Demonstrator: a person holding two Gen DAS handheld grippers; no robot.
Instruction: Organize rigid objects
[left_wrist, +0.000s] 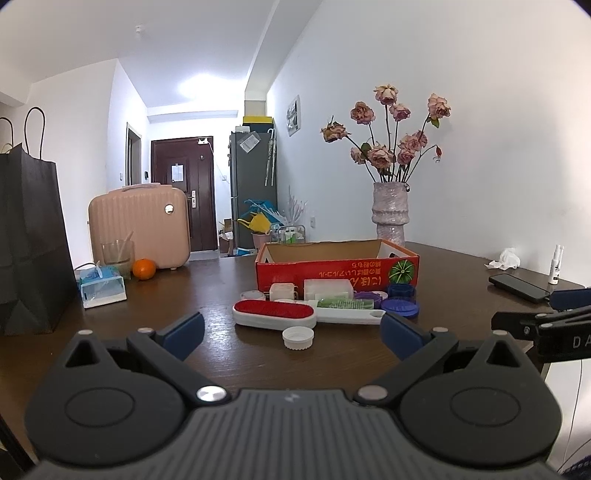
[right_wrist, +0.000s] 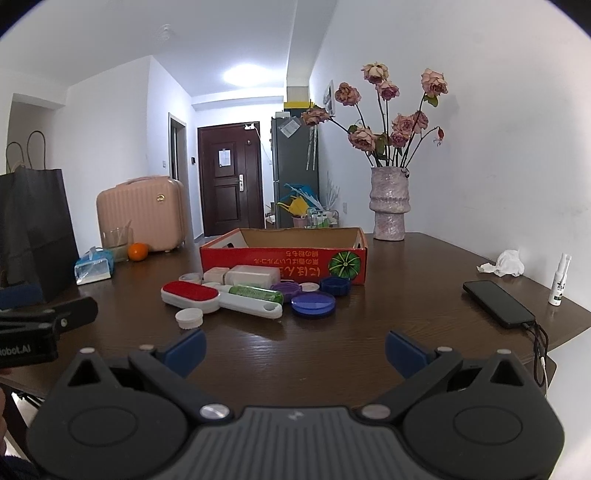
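Both grippers, left gripper and right gripper, spread wide, empty. Red-topped white plastic lint brush mid-table before red cardboard box, dead ahead of left fingers, long axis crosswise. Left nearer.

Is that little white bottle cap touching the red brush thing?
Apart. In the right wrist view, bare table shows between the white cap and the red brush.

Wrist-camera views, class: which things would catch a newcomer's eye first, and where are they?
The red cardboard box stands mid-table, open-topped, with small plastic items clustered before it, notably a red-topped brush. Behind it to the right, a vase of dried roses stands by the wall. Both tools, left and right, are open, holding nothing.
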